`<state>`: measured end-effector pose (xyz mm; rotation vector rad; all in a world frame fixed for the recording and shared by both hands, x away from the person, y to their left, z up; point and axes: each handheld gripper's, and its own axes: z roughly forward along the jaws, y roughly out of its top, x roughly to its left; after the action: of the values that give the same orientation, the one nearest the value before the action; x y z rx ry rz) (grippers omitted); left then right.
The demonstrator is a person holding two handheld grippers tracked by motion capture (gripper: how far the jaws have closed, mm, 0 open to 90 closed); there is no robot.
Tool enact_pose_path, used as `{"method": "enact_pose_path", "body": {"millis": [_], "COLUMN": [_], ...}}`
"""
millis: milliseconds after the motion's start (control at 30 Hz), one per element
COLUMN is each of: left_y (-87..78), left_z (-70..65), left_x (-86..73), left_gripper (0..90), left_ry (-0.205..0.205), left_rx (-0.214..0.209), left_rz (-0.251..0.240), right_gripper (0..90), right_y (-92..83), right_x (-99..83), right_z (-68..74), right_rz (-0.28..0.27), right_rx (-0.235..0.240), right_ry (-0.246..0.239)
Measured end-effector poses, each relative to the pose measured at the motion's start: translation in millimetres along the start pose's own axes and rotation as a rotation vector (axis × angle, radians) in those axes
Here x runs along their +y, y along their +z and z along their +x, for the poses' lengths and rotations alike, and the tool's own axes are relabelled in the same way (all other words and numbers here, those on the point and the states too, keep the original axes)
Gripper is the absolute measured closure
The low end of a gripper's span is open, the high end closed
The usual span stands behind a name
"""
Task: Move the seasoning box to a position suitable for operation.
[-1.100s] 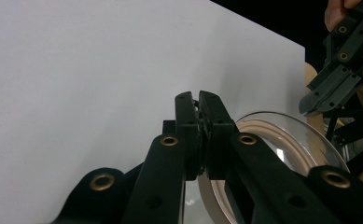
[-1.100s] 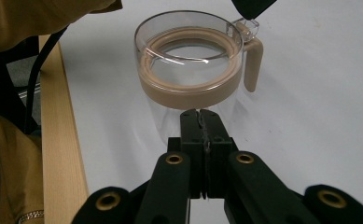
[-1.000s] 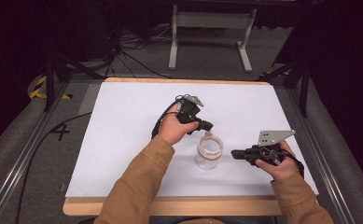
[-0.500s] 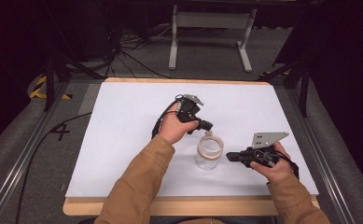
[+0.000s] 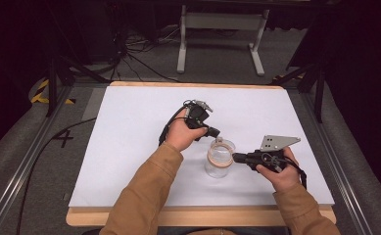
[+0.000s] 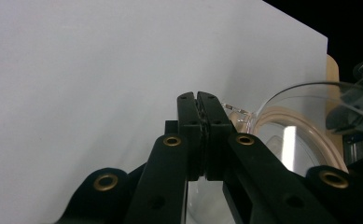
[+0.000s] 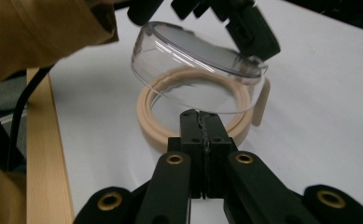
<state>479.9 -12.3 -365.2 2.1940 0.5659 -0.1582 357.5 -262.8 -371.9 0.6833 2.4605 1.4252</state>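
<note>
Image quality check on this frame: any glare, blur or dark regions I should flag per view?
High view: table evenly lit, surroundings near black, clear jar faint against the white surface. Left gripper view: black jaws close up and soft, white top bright and featureless, a bright streak of glare on the clear lid. Right gripper view: sharpest, streak highlights on the lid rim, beige ring crisp, sleeve at left blurred.

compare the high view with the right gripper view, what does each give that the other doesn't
High view: both hands at once, the grey plate on the right gripper, the whole white table top, and the floor cables beyond.
Right gripper view: up close, the clear lid tilts up off the beige ring, the left gripper clamps its rim, and its own jaws are shut at the ring's near edge.
Both: the clear jar, a tan sleeve, the table top.
</note>
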Motion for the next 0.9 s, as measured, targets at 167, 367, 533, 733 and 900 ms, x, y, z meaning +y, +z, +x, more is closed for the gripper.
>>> {"method": "enact_pose_path", "body": {"millis": [167,367,533,733,900], "left_y": [-4.8,-19.7,-38.4,-60.3,-79.6], "left_z": [0.3,-1.8,-6.5,-13.5,-20.8], "left_x": [-0.4,-3.6,-10.4,-22.7,-39.0], "left_gripper": [87.9,86.9,86.4,85.9,85.2], "left_ry": [-0.001,0.004,0.013,0.013,0.028], "left_rx": [0.003,0.014,0.041,0.069,0.108], "left_rz": [-0.028,-0.057,-0.086,-0.119,-0.136], "right_gripper": [90.0,90.0,90.0,90.0,90.0], "right_y": [-0.2,-1.1,-1.5,-0.3,1.8], "right_x": [4.7,5.4,9.5,14.3,17.6], "right_z": [1.6,0.8,-0.4,-4.3,-7.5], "right_rz": [-0.03,-0.036,-0.05,-0.068,-0.081], "right_rx": [-0.003,-0.009,-0.01,-0.009,-0.008], "right_ry": [0.005,0.003,-0.006,-0.011,-0.014]}}
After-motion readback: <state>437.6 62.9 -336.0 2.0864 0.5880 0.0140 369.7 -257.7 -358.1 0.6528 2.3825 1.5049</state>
